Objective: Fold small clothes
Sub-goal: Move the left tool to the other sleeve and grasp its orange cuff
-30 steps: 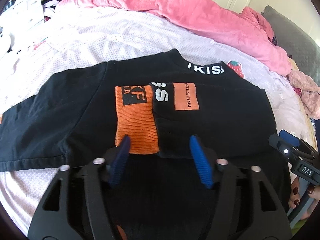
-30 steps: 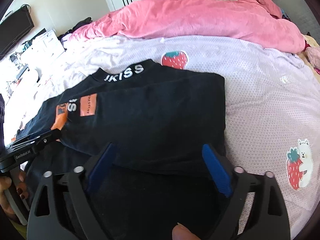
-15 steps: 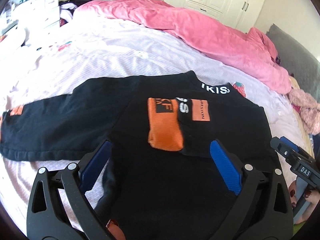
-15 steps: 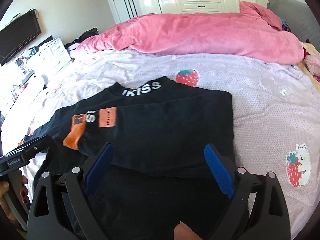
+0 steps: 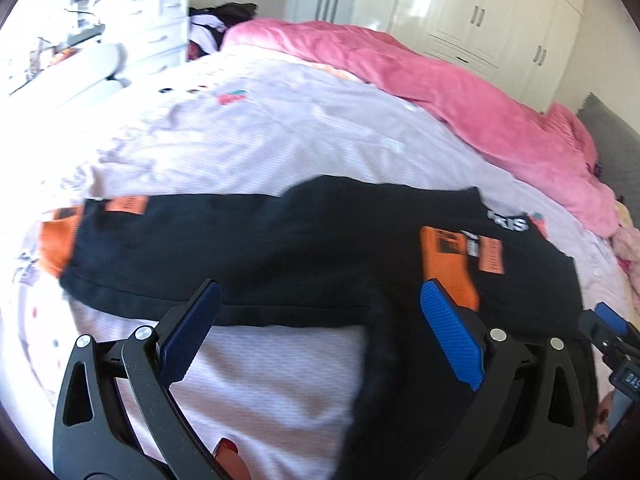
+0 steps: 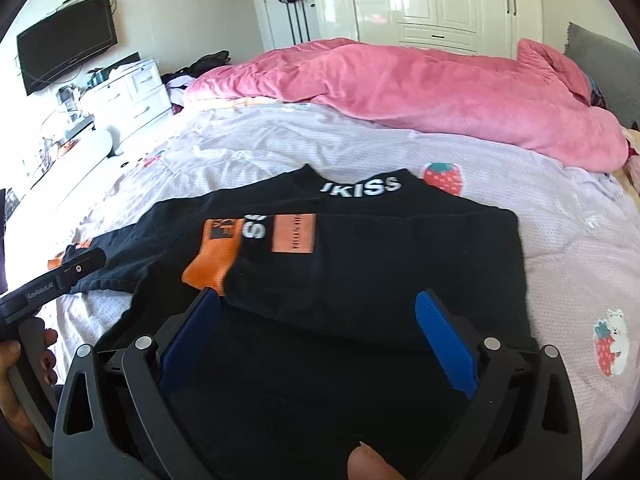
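Note:
A small black long-sleeved top (image 6: 380,264) with orange cuffs and white collar lettering lies flat on the bed. Its right sleeve is folded across the chest, orange cuff (image 6: 214,256) on top. Its left sleeve (image 5: 208,240) stretches out flat to the left, ending in an orange cuff (image 5: 60,240). My left gripper (image 5: 320,336) is open and empty, above the sleeve's lower edge and the armpit. My right gripper (image 6: 320,340) is open and empty over the top's lower body. The left gripper also shows in the right wrist view (image 6: 52,284).
The bed sheet (image 6: 560,240) is pale lilac with strawberry prints. A pink duvet (image 6: 420,88) is bunched along the far side. A white dresser (image 6: 124,96) and a wall TV (image 6: 68,44) stand at the left, wardrobes (image 6: 432,0) behind.
My left gripper has opened wide and swung left, off the folded cuff toward the outstretched left sleeve. My right gripper has drawn back and up a little. The top has not moved.

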Demonstrator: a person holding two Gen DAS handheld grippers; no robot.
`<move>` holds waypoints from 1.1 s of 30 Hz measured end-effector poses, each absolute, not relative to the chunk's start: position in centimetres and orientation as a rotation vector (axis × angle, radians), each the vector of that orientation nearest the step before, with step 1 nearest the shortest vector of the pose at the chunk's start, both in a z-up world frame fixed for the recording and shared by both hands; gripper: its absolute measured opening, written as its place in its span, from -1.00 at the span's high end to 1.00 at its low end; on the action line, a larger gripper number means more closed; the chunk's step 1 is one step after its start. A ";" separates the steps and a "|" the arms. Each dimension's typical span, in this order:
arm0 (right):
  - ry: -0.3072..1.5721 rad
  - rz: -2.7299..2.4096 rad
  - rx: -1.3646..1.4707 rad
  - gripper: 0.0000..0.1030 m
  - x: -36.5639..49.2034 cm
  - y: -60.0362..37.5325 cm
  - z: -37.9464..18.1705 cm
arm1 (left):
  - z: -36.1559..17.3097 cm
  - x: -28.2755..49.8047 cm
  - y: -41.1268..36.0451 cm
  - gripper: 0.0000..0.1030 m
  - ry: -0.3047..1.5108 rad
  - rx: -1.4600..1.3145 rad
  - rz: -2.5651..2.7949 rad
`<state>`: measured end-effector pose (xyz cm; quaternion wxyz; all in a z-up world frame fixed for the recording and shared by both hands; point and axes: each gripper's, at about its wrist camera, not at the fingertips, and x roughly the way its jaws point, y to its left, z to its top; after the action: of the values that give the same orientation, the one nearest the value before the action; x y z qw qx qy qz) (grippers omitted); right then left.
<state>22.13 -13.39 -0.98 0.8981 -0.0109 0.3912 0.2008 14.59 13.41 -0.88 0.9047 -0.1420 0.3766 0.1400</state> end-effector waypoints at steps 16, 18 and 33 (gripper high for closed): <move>0.826 0.530 -0.086 -0.90 20.8 -3.6 -0.3 | -0.3 10.2 22.1 -0.82 0.755 -0.324 0.430; 0.828 0.544 -0.111 -0.90 20.5 -2.0 -0.3 | -0.2 9.7 22.9 -0.82 0.746 -0.332 0.460; 0.828 0.569 -0.183 -0.90 18.7 2.4 -0.5 | -2.7 7.8 29.0 -0.82 0.748 -0.484 0.586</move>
<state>18.70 2.37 -0.47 0.8724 -0.0874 0.3964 0.2722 7.79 29.05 -2.75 0.8612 -0.2307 0.3565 0.2794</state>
